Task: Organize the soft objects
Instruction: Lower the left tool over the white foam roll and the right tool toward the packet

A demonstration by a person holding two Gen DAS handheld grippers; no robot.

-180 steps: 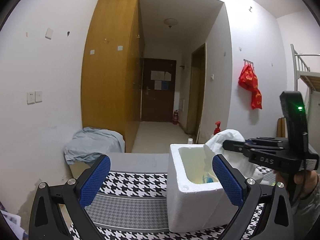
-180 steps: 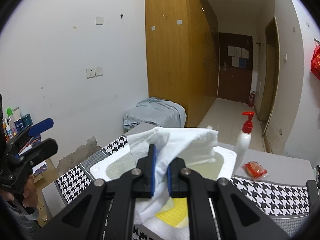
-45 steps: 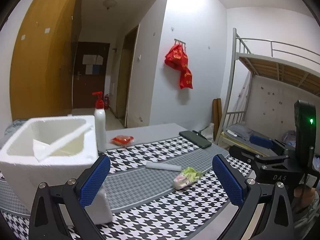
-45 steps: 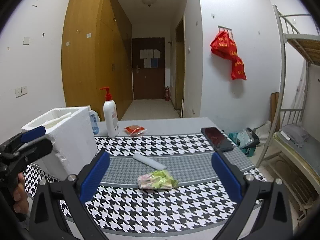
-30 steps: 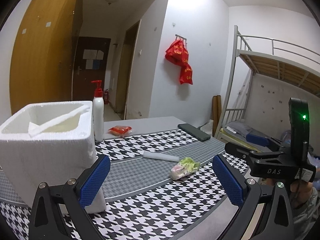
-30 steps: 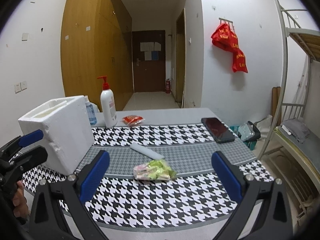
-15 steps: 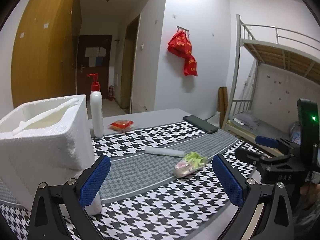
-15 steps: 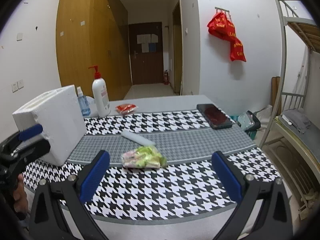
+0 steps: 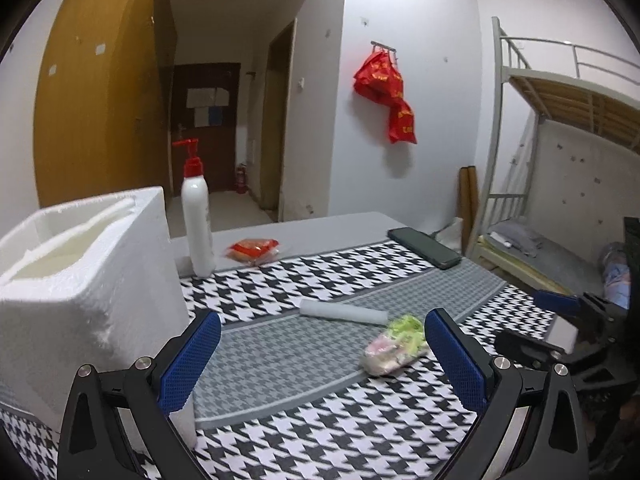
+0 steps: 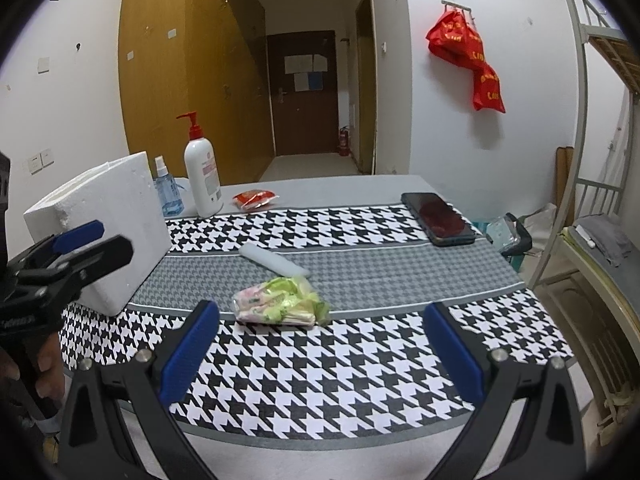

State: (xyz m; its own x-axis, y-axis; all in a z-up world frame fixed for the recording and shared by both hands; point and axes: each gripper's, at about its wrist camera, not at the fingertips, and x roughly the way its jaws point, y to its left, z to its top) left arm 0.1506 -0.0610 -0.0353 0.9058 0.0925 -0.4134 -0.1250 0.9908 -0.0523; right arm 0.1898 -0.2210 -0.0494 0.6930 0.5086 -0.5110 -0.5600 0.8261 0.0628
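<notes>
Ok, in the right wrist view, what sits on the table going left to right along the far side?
Foam box → blue spray bottle → white pump bottle → red snack packet → black phone.

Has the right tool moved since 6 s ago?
Yes. The right tool, then shut on a white cloth over the foam box, now sits open, right of it, facing the green-pink packet.
</notes>
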